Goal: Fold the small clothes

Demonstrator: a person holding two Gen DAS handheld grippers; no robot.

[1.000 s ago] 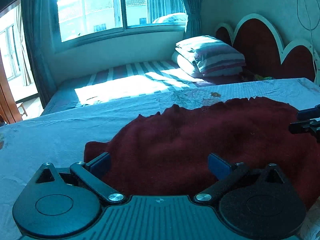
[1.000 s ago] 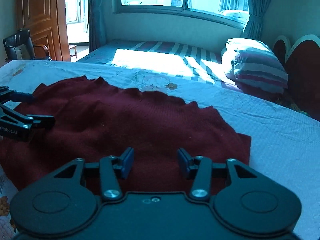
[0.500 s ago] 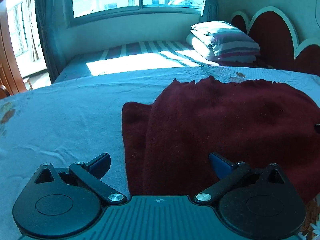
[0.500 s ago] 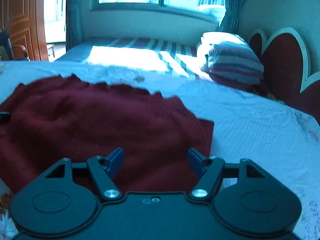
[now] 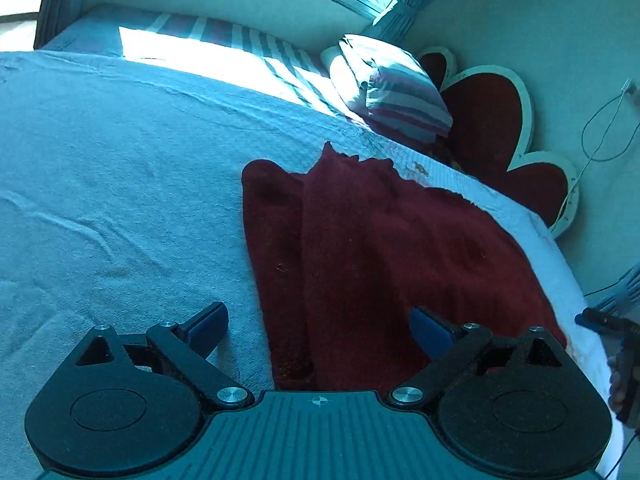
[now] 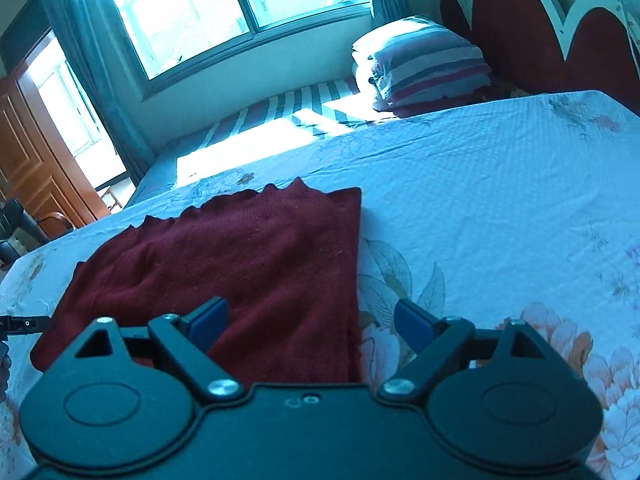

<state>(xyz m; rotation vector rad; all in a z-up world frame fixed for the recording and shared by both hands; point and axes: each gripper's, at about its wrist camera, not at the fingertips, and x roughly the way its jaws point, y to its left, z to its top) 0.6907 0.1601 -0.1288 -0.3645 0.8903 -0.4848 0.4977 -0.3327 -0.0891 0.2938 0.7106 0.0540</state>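
The dark red sweater [image 5: 384,256] lies flat on the pale blue floral sheet [image 5: 120,184], filling the centre and lower right of the left wrist view and the lower left of the right wrist view. One side panel looks already turned in — a lengthwise ridge runs down it in the left view.

The left gripper [image 5: 318,326] is spread wide and holds nothing; its left pad is over bare sheet and its right pad over the knit, so the sweater's long edge runs between them. The right gripper [image 6: 310,320] is equally wide and empty, its left pad over the cloth and its right pad over the sheet, straddling the opposite edge.

The step in hand appears to be taking hold of the near end at both sides for the next fold. To do it well, each gripper should come down so one finger slides under the edge and the other lands on top, catching every layer — the turned-in panel on the left is thick and could slip out if only the top layer is pinched. Close both at matching points along the hem, then lift together so the fold line stays straight.

A striped pillow [image 6: 424,64] sits against the red headboard [image 6: 532,28] in the upper right, well clear of the work.
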